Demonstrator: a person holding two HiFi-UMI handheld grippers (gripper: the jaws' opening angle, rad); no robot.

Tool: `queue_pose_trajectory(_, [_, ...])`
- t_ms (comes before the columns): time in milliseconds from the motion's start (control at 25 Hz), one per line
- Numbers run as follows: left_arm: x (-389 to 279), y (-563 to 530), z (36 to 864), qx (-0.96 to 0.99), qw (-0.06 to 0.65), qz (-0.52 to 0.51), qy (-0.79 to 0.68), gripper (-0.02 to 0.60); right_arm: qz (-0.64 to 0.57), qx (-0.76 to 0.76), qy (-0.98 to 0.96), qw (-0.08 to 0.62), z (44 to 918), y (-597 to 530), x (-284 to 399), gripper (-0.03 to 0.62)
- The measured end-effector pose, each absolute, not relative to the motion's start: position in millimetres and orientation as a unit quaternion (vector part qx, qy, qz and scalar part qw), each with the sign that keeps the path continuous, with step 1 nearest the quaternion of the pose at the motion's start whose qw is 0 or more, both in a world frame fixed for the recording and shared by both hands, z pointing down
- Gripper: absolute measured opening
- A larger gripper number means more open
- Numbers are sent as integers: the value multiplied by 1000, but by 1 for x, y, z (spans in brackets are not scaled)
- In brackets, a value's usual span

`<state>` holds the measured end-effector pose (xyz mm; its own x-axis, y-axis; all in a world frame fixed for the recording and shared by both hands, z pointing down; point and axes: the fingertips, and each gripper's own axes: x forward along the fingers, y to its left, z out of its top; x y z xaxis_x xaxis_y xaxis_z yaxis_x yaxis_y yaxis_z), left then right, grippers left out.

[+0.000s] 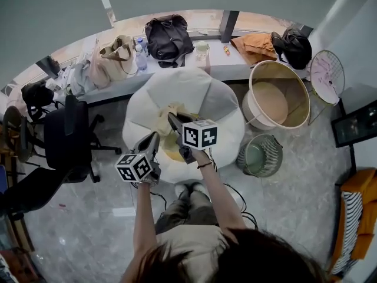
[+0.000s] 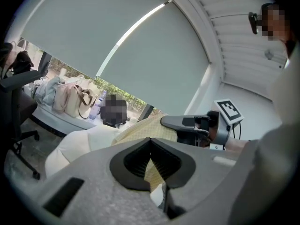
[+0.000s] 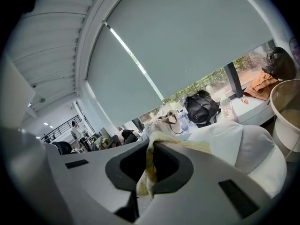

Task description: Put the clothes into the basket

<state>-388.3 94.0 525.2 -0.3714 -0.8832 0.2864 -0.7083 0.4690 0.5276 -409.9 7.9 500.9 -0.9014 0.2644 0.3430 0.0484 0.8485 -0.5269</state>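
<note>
1. Yellow checked fabric, a pale garment (image 1: 166, 118), is held up over the white beanbag (image 1: 212, 99). Whether its lower folds still touch the cushion I cannot tell.
2. The left tongs (image 1: 154, 136) are clamped on the garment. Their own view shows the cloth (image 2: 152, 172) pinched where the tips meet (image 2: 150, 141).
3. The right tongs (image 1: 174, 121) are likewise closed on it, with a bunched fold (image 3: 146, 175) trapped between the pads and draping over the tips (image 3: 151, 146).
4. Two grips set a little apart probably serve to keep the soft, floppy piece spread and off the cushion, so it does not trail or snag.
5. The basket (image 1: 253, 114), a large round tub with a pale wall, stands open-mouthed on the floor to the person's right of the beanbag, well apart from the cloth. It looks empty, so I judge the task to be at the carrying stage.
6. A smaller wire bin (image 1: 261, 155) stands nearer. The load should pass over it, not into it.
7. Bags sit on the window-side surface (image 1: 235, 71) and play no part.
</note>
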Motion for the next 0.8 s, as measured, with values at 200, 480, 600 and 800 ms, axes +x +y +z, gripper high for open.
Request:
queue_pose_trajectory(200, [-385, 80, 511, 509, 257, -158, -806, 11, 267, -63, -943, 190, 491, -9, -397, 20])
queue_pose_trajectory(480, [-372, 53, 500, 537, 249, -155, -791, 11, 276, -27, -946, 166, 479, -43, -375, 20])
queue_pose_trajectory(600, [-362, 33, 494, 552, 244, -150, -783, 11, 277, -17, -948, 155, 472, -60, -362, 20])
queue_pose_trajectory(800, [-337, 2, 486, 575, 241, -143, -769, 11, 279, 6, -949, 149, 469, -90, -333, 20])
